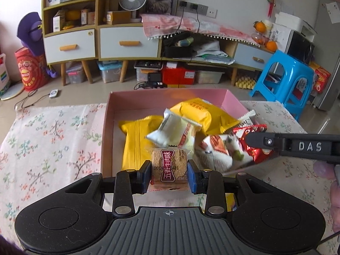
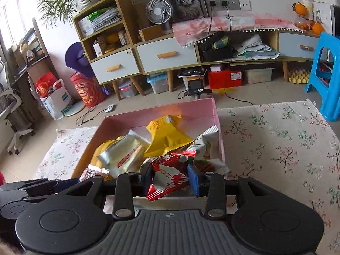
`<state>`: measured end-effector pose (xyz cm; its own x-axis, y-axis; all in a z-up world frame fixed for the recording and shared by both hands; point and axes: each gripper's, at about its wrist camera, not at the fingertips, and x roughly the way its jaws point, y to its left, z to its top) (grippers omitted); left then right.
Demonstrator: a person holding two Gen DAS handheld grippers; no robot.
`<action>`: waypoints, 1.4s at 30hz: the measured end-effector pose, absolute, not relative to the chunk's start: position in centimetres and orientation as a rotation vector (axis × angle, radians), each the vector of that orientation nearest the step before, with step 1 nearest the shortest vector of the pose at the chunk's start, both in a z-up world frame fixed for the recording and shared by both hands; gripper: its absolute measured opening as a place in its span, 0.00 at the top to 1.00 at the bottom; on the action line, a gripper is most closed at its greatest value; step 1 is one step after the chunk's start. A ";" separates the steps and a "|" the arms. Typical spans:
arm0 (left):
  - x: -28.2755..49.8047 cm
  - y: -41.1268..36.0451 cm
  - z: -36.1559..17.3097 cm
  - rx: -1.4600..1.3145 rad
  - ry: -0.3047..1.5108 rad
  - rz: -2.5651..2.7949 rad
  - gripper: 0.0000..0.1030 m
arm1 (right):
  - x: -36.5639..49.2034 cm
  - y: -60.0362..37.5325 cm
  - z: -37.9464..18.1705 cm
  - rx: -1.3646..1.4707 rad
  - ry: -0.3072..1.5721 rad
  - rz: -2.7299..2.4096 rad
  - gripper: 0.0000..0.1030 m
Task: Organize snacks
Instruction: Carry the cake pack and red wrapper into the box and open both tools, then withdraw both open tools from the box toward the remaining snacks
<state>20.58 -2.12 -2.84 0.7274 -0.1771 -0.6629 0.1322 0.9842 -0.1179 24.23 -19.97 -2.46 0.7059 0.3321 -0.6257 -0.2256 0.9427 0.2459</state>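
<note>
A pink box [image 1: 230,101] on the floral tablecloth holds several snack packs: two yellow bags [image 1: 197,114], a white pack [image 1: 170,130] and a white-and-orange pack [image 1: 218,148]. My left gripper [image 1: 169,171] is shut on a square brown biscuit pack with a maroon label [image 1: 169,165], held over the box's near edge. My right gripper [image 2: 171,179] is shut on a red-and-white wrapper [image 2: 167,174] over the box's near right corner [image 2: 222,148]; it also shows in the left wrist view [image 1: 255,142]. The biscuit pack's clear end [image 2: 93,172] shows left of it.
The floral tablecloth [image 2: 276,148] spreads on both sides of the box. A blue plastic stool [image 1: 282,82] stands beyond the table's right end. Yellow-and-white cabinets [image 1: 127,42], storage bins and cables line the far wall and floor.
</note>
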 end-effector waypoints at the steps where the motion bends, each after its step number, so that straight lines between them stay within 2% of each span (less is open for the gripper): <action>1: 20.9 -2.1 -2.8 -0.065 0.738 -0.170 0.69 | 24.5 -20.1 -2.6 0.152 0.725 0.308 0.75; 13: 22.9 -2.5 -3.8 -0.008 0.722 -0.124 0.68 | 25.3 -19.8 -3.4 0.086 0.684 0.295 0.72; 17: 22.6 -2.7 -3.5 -0.008 0.718 -0.137 0.64 | 25.5 -20.0 -3.6 0.088 0.685 0.303 0.69; 18: 22.5 -2.6 -3.5 -0.012 0.719 -0.144 0.63 | 25.4 -20.1 -3.5 0.087 0.687 0.308 0.65; 20: 22.2 -2.5 -3.2 -0.020 0.712 -0.151 0.50 | 25.3 -20.1 -3.4 0.088 0.692 0.321 0.58; 22: 21.8 -2.4 -3.0 -0.026 0.706 -0.150 0.42 | 25.0 -20.1 -3.1 0.089 0.688 0.329 0.51; 27: 20.4 -2.2 -2.1 -0.036 0.704 -0.156 0.33 | 24.0 -20.0 -2.0 0.085 0.673 0.349 0.37; 31: 18.9 -1.9 -1.4 -0.041 0.705 -0.158 0.25 | 22.8 -19.7 -1.3 0.064 0.671 0.356 0.32; 35: 17.3 -1.5 -0.9 -0.044 0.712 -0.158 0.17 | 21.5 -19.6 -0.4 0.040 0.671 0.351 0.20; 42: 14.2 -0.6 -0.6 -0.021 0.731 -0.158 0.10 | 18.8 -19.4 0.8 0.016 0.676 0.344 0.12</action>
